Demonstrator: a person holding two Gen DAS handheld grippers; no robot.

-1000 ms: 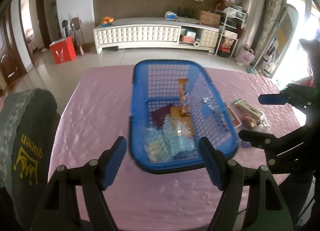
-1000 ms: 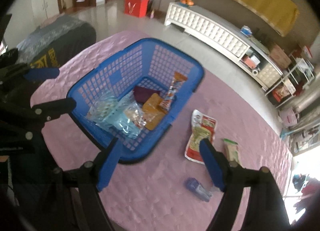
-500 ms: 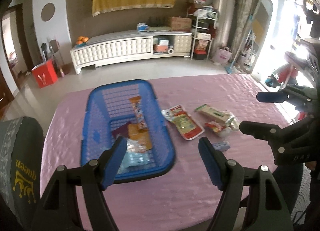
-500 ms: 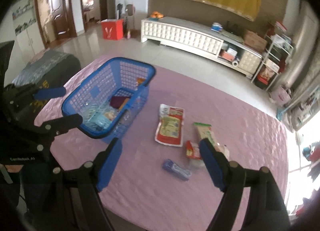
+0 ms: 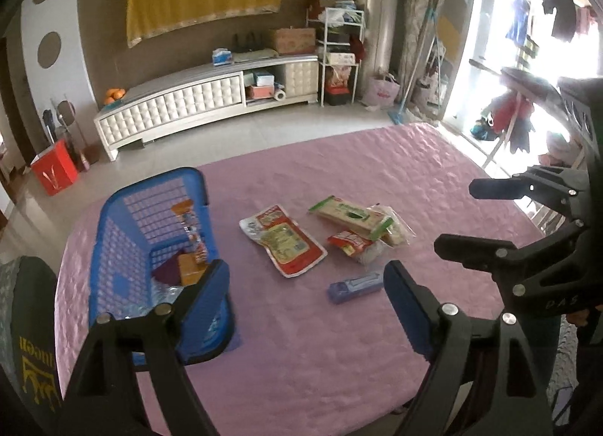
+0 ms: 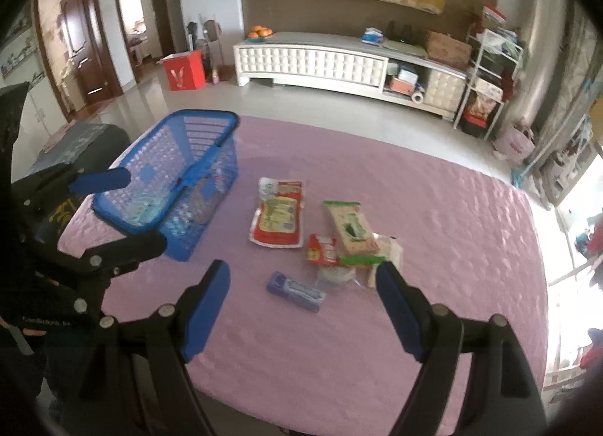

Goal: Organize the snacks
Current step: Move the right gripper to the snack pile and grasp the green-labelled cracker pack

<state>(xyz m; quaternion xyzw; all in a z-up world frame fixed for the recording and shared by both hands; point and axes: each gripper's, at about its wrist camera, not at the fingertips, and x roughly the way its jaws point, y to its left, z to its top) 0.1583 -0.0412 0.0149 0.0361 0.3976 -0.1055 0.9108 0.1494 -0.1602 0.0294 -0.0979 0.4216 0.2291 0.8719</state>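
A blue plastic basket (image 5: 113, 232) (image 6: 166, 157) with several snack packets in it stands on the left of the pink table. Loose on the cloth lie a red-and-green pouch (image 5: 282, 240) (image 6: 279, 213), a green-edged cracker pack (image 5: 350, 215) (image 6: 350, 226), a small red packet (image 5: 350, 241) (image 6: 322, 249) and a small blue pack (image 5: 356, 287) (image 6: 296, 290). My left gripper (image 5: 307, 300) is open and empty above the near table, between basket and blue pack. My right gripper (image 6: 301, 300) is open and empty, just short of the blue pack.
The pink quilted tablecloth (image 5: 339, 360) covers the table; its near edge lies just below both grippers. A dark chair back (image 5: 26, 341) stands at the left. A white TV cabinet (image 6: 320, 59) and a red box (image 6: 184, 70) stand beyond on the floor.
Both views have swung right from the basket toward the loose snacks. The basket has shifted to the left in both views. Both grippers stay open and empty.
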